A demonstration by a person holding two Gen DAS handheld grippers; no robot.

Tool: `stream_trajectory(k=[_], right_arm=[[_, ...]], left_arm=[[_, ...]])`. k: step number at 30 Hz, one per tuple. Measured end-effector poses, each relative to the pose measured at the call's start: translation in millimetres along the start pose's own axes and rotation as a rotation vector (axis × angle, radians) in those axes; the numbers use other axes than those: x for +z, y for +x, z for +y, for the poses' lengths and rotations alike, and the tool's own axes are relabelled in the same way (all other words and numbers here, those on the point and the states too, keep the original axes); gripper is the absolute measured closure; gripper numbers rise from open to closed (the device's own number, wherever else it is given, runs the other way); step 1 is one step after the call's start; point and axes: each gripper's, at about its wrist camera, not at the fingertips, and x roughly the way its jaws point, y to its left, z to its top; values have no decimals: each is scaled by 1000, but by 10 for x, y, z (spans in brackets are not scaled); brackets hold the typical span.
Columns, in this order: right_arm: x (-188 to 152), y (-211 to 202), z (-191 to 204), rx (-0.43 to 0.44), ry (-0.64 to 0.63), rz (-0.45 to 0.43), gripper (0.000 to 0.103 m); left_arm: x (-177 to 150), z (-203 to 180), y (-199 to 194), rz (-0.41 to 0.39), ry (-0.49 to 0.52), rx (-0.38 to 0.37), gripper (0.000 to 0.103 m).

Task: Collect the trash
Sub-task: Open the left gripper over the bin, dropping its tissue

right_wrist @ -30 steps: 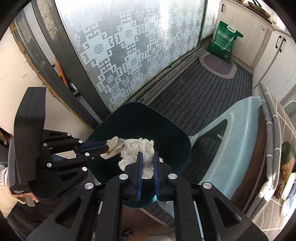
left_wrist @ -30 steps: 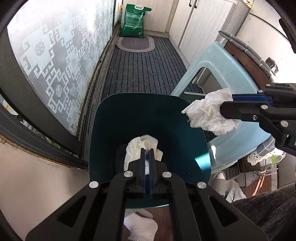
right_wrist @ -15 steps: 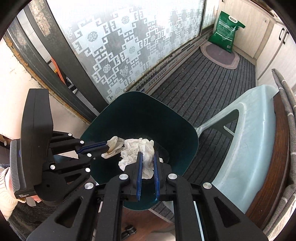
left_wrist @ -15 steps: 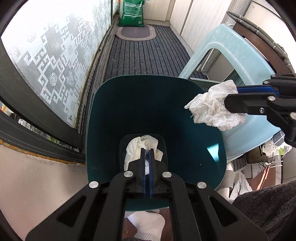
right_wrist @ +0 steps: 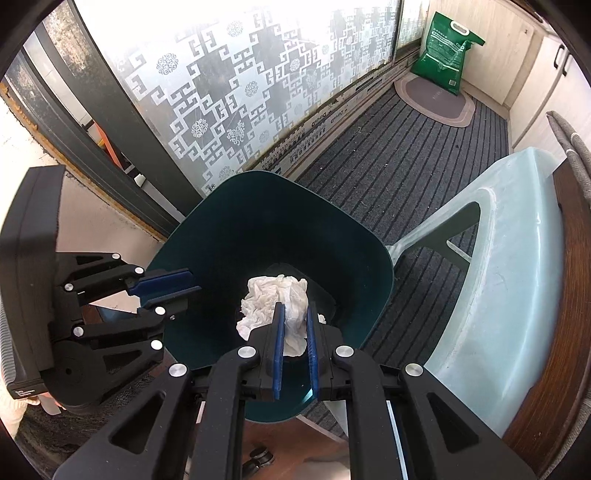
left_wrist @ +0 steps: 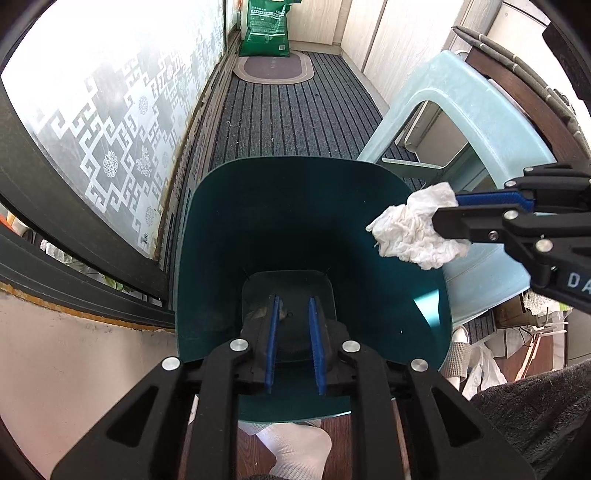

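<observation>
A dark teal trash bin [left_wrist: 295, 206] stands open below both grippers; it also shows in the right wrist view [right_wrist: 266, 221]. My left gripper [left_wrist: 293, 306] is open and empty over the bin's mouth; in the right wrist view it [right_wrist: 188, 286] hangs at the bin's left rim. My right gripper [right_wrist: 293, 314] is shut on a crumpled white tissue [right_wrist: 275, 306] above the bin. In the left wrist view that tissue [left_wrist: 413, 230] hangs at the bin's right rim. The tissue dropped by the left gripper is not visible in the dark bin.
A pale blue plastic stool [left_wrist: 480, 122] stands right of the bin, against a brown wooden surface [right_wrist: 569, 295]. A patterned glass door [left_wrist: 110, 110] runs along the left. A green bag [left_wrist: 266, 26] and an oval mat [left_wrist: 273, 66] lie at the far end of the striped carpet.
My left gripper has opened and its tissue has dropped out of sight into the bin. The right gripper still holds its tissue, now lower over the bin.
</observation>
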Motion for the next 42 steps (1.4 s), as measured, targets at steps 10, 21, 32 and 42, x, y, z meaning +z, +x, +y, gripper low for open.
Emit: stream_trajectory(k=[10, 21, 32, 42], right_arm=[[-50, 243, 70, -12, -25, 41, 92], [-119, 514, 175, -7, -47, 89, 71], [-93, 120, 267, 26, -67, -32, 62], [-60, -983, 224, 3, -72, -329, 62]], left_arm=[[140, -40, -580, -170, -5, 7, 74], [290, -94, -1390, -376, -37, -34, 68], [292, -239, -2136, -573, -28, -49, 45], [281, -390, -2534, -694, -15, -59, 45]])
